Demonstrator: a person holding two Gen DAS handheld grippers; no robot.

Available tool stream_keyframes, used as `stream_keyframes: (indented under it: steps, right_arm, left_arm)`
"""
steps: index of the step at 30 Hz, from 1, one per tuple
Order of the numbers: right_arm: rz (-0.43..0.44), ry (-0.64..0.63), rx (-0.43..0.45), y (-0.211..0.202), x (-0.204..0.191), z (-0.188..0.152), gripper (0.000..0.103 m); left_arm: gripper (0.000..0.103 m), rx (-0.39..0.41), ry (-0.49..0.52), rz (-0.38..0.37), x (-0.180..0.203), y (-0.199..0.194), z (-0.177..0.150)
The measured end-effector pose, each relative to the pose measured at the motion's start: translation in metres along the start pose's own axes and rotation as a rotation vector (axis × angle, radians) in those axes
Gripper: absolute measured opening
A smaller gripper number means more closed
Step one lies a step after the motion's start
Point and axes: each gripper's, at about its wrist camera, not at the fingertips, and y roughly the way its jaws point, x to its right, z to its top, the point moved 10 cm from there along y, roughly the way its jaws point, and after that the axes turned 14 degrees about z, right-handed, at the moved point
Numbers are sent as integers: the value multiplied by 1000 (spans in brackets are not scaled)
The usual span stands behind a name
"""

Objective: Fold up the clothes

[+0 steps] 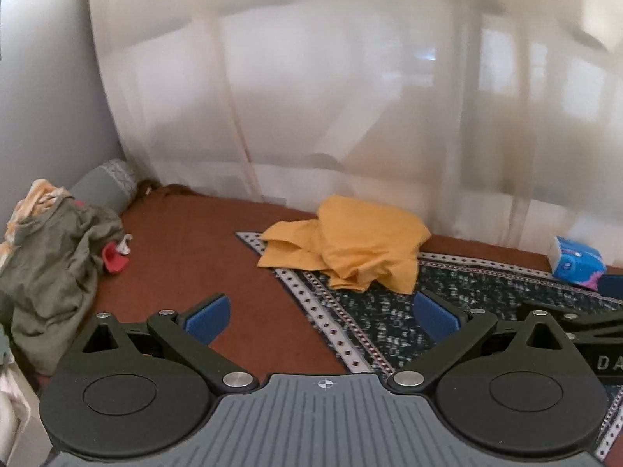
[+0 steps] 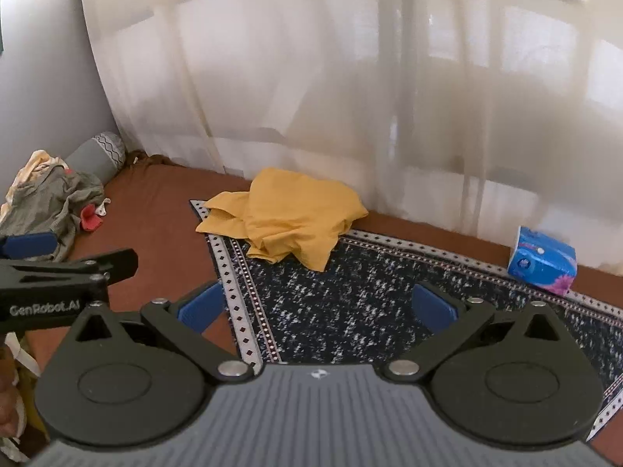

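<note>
A crumpled yellow garment (image 1: 346, 241) (image 2: 284, 218) lies on the far corner of a dark patterned rug (image 1: 389, 311) (image 2: 350, 292), near the sheer curtain. My left gripper (image 1: 321, 315) hovers open in front of it, blue pads wide apart with nothing between them. My right gripper (image 2: 317, 307) is also open and empty, over the rug, short of the garment. A pile of olive-green and other clothes (image 1: 50, 260) (image 2: 46, 202) sits at the far left. In the right wrist view the left gripper's arm (image 2: 66, 272) shows at the left edge.
A red-brown floor covering (image 1: 187, 253) (image 2: 155, 214) surrounds the rug. A grey bolster pillow (image 1: 105, 183) (image 2: 97, 151) rests in the left corner. A blue tissue pack (image 1: 576, 260) (image 2: 543, 258) stands at the right by the white curtain (image 1: 350, 97).
</note>
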Motion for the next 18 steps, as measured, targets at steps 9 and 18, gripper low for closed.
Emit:
stream_keyframes:
  steps: [9, 18]
  right_arm:
    - [13, 2, 35, 5, -10, 7, 103]
    - [8, 12, 15, 6, -11, 4, 103]
  left_arm:
    - [103, 34, 12, -2, -4, 0, -6]
    - [103, -30, -38, -16, -8, 8, -5]
